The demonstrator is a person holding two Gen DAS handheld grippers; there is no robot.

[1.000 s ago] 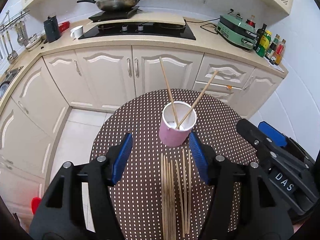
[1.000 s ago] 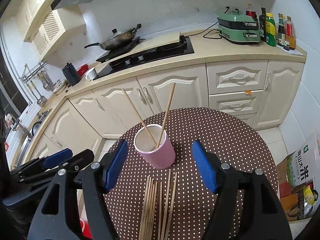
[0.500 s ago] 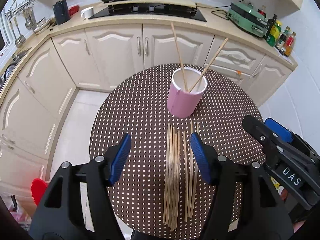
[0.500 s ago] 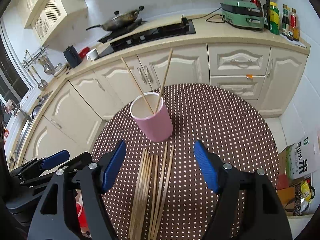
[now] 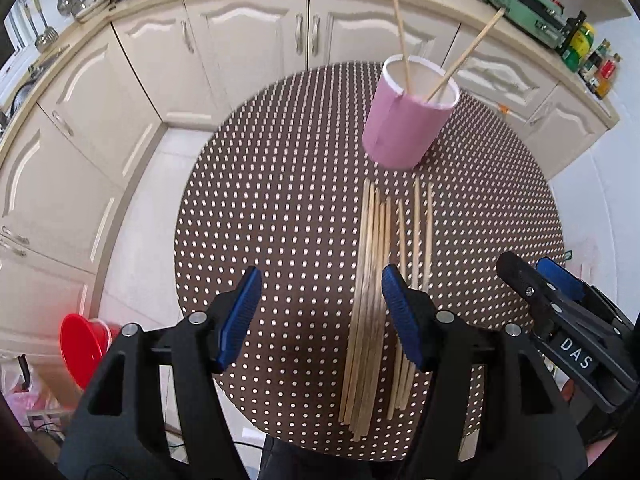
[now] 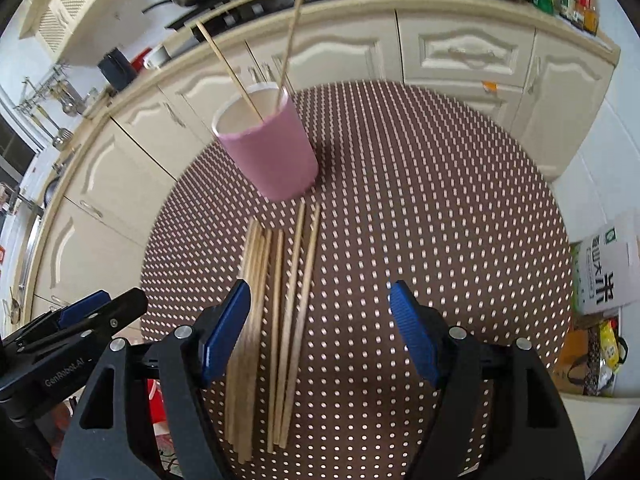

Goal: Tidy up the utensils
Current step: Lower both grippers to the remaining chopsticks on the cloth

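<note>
Both the left gripper point(image 5: 320, 316) and the right gripper point(image 6: 320, 330) hang released, nothing clasped, above loose chopsticks point(image 5: 372, 292) lying mid-frame on the round dotted table point(image 5: 272, 208). Just beyond them the pink cup point(image 5: 404, 124) holds 2 chopsticks. Cream cabinets point(image 5: 248, 36) curve across the top.

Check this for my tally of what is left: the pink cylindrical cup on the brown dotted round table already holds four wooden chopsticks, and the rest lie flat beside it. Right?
Not quite. The pink cylindrical cup holds two wooden chopsticks, not four, as the left wrist view shows. The rest do lie flat on the brown dotted round table beside it.
</note>
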